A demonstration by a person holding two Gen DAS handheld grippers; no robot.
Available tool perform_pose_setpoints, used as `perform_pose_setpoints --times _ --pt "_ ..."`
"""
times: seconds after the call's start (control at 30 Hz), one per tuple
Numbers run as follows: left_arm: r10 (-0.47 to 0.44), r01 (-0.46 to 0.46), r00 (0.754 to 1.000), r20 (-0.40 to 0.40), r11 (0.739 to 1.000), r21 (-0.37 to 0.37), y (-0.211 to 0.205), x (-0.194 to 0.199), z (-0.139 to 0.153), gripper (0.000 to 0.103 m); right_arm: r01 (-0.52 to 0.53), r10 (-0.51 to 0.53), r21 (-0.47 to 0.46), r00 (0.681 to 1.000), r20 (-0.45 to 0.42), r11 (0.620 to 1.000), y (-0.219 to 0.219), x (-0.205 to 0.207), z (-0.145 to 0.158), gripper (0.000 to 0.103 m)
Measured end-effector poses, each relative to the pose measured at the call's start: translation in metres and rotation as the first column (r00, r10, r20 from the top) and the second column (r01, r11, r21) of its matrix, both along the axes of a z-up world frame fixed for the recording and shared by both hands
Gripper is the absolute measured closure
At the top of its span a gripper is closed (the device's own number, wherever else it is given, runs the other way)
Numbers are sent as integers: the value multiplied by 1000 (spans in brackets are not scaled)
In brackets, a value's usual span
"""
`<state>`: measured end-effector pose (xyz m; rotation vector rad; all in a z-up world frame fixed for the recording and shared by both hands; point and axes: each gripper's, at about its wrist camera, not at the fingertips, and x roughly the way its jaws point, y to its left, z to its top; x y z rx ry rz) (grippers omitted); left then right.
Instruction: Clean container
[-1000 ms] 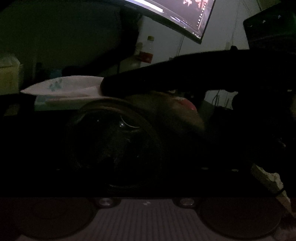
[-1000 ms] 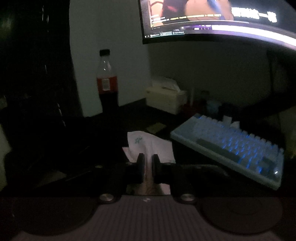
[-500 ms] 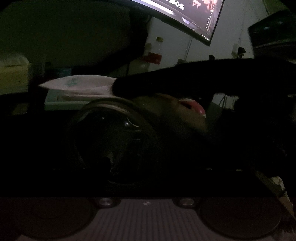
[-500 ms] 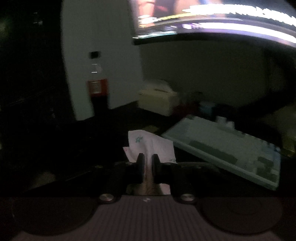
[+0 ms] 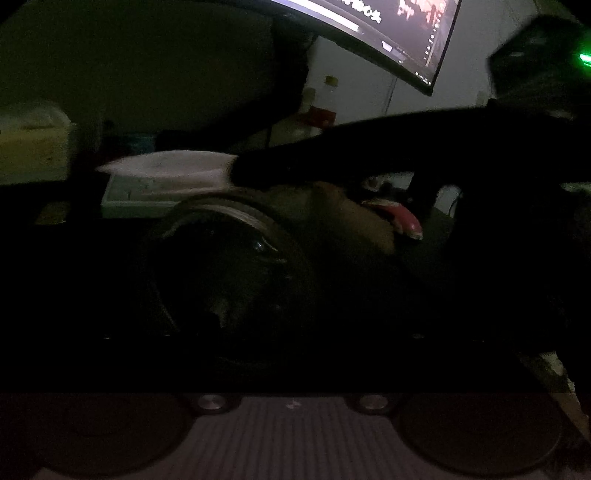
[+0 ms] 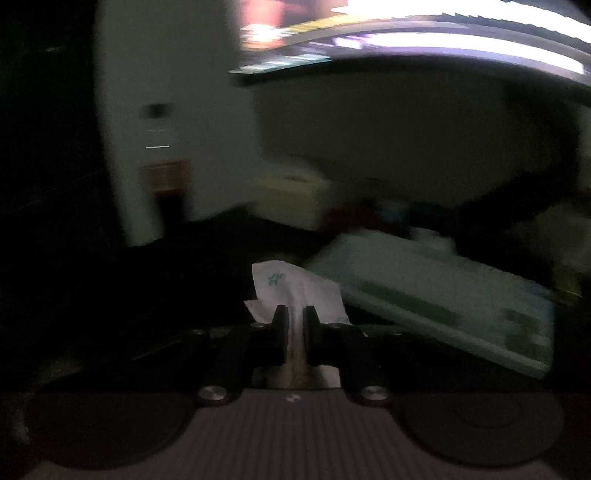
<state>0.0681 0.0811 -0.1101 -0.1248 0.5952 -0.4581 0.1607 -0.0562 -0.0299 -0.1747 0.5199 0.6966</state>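
1. Since the earlier frames: right wrist view swung sideways, now motion-blurred; bottle (image 6: 159, 162) and keyboard (image 6: 436, 295) smeared; keyboard's blue backlight gone from sight. Left wrist view shifted too, with monitor (image 5: 391, 40) sitting further right.
2. Right gripper (image 6: 295, 325): fingers (image 6: 280, 325) narrow, pinching a white tissue (image 6: 291, 288) with a small teal print; tissue fanning out ahead of the fingertips.
3. Seen from the left wrist: right gripper (image 5: 236, 171) reaching in from the right as a dark silhouette, tissue (image 5: 166, 164) sticking out leftward from its tip, just above the rim of the container (image 5: 229, 266).
4. Container: round, clear glass, mouth turned toward the left camera, filling the centre of that view just ahead of the left gripper; a hand (image 5: 351, 218) touching its right side.
5. Left gripper's own fingers lost in darkness; cannot tell whether spread or closed on the container.
6. Behind, on the dark worktop (image 6: 192, 258): a pale box (image 6: 291, 195) near the wall, keyboard to the right, monitor (image 6: 406, 33) glowing overhead.
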Motion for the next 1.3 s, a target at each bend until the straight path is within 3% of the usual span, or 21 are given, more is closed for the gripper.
perform_pose_setpoints --times 0.07,0.13,0.27,0.37,0.53,0.6,0.77,1.0,1.07,1.2,1.3 --pt "4 -4 1000 0 1000 2 1 0 0 18 60 -60 -7 998 -9 998 -3 12 -2 92" --pt "6 -6 1000 0 1000 2 1 0 1 18 42 -41 14 999 -23 999 -2 7 -1 92" --pt "10 -10 1000 -1 1000 -5 3 0 2 18 -134 137 64 990 -42 989 5 -18 4 92" --pt "14 -14 1000 -2 1000 -5 3 1 1 18 -131 131 29 991 -25 991 4 -20 7 92" --pt "22 -22 1000 -6 1000 -11 6 1 3 18 48 -47 7 998 -46 999 -9 9 3 92" --pt "22 -22 1000 -8 1000 -16 7 0 3 18 29 -29 13 998 -49 999 -7 3 4 92" --pt "22 -22 1000 -2 1000 -17 8 2 3 17 -137 138 14 990 -33 990 4 -22 7 92" --pt "39 -39 999 1 999 -17 5 3 2 15 19 -18 21 998 -63 1000 -12 8 3 92" --pt "83 -83 997 3 996 -12 -16 -2 2 14 -29 31 30 998 -60 999 -9 -2 4 92" --pt "93 -93 996 4 996 -14 -17 -1 1 14 -164 165 26 985 -41 986 0 -23 7 92" --pt "98 -98 995 7 995 -13 -17 -1 1 10 -77 78 13 996 -39 997 -2 -11 5 92"
